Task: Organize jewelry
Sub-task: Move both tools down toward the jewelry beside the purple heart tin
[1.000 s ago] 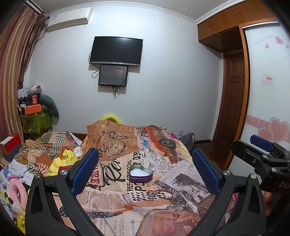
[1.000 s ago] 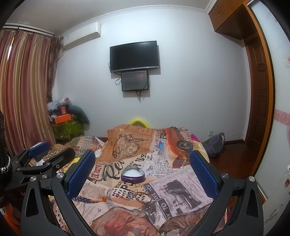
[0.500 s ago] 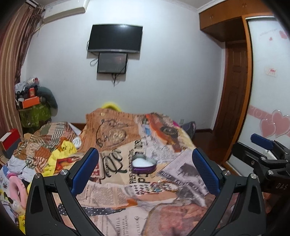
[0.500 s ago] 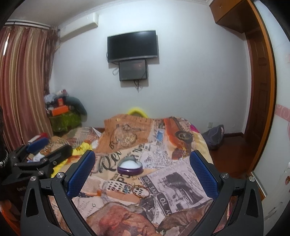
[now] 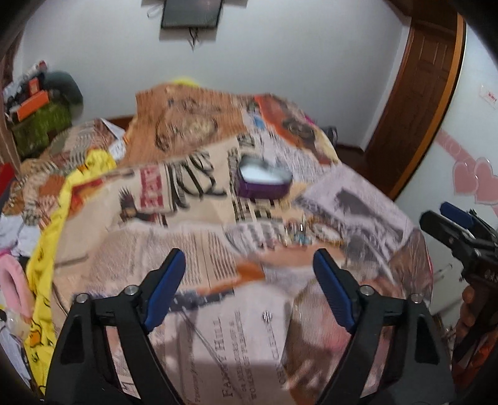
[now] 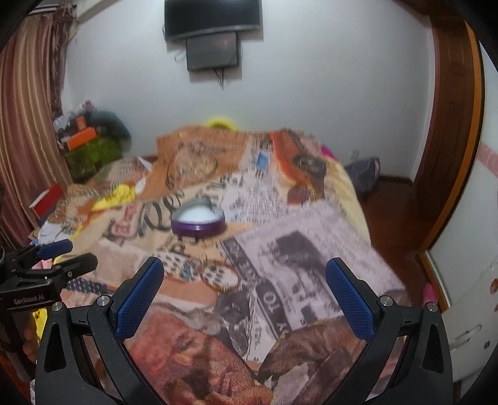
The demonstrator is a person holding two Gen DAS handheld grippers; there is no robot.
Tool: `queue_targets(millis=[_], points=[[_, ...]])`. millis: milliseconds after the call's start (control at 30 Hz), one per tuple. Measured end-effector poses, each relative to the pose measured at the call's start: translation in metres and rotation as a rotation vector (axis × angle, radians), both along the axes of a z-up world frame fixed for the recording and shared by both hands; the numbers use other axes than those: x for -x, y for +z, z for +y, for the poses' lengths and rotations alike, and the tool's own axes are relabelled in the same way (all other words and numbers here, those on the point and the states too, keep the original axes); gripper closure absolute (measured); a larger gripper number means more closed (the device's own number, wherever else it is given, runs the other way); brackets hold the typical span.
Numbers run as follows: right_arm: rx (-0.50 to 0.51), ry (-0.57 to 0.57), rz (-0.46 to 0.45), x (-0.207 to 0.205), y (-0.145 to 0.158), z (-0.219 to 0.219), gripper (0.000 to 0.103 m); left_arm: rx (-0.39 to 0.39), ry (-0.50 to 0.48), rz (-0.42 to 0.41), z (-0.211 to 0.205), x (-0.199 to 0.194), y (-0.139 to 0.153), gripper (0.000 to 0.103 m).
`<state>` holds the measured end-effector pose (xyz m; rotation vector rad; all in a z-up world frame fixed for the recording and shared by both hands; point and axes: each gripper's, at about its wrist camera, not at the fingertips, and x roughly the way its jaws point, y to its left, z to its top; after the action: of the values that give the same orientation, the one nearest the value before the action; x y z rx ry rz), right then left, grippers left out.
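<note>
Small silver stud (image 5: 267,316): left view only. Left gripper (image 5: 249,289) closing, empty; right gripper (image 6: 244,299) wide, empty; both tilted down over newsprint-patterned bedspread (image 6: 311,249), purple heart-shaped tin (image 6: 198,221) beyond.

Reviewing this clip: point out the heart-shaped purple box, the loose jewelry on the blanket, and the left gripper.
heart-shaped purple box (image 6: 199,225), right wrist view, front purple wall.
loose jewelry (image 6: 218,275), right wrist view, gold bangle's patterned middle.
left gripper (image 5: 249,274), left wrist view, gap between the closing, empty jaws.

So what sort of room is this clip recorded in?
Most likely a home bedroom: a bed under a newspaper-print bedspread, a wall-mounted television, striped curtains and a wooden door.
</note>
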<state>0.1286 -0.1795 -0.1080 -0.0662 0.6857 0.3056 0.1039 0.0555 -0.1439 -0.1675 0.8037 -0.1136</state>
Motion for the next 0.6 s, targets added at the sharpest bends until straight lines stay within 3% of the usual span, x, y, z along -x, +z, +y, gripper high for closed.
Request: queue_targets(millis=[100,400,467,533,600], points=[[0.002,0.010,0.044,-0.001,-0.011,-0.001,0.000,0.005,-0.031,0.042,-0.007,0.006,-0.016,0.031],[0.025,0.036,0.109,-0.008,-0.029,0.002,0.000,-0.021,-0.100,0.149,-0.025,0.004,-0.048,0.073],[0.017,0.038,0.117,-0.011,-0.031,0.001,0.000,-0.016,-0.098,0.157,-0.023,0.001,-0.052,0.076],[0.014,0.038,0.120,-0.014,-0.033,0.003,0.000,-0.005,-0.102,0.152,-0.021,0.000,-0.053,0.089],[0.012,0.042,0.124,-0.017,-0.034,0.003,0.000,0.007,-0.097,0.143,-0.019,0.000,-0.052,0.093]])
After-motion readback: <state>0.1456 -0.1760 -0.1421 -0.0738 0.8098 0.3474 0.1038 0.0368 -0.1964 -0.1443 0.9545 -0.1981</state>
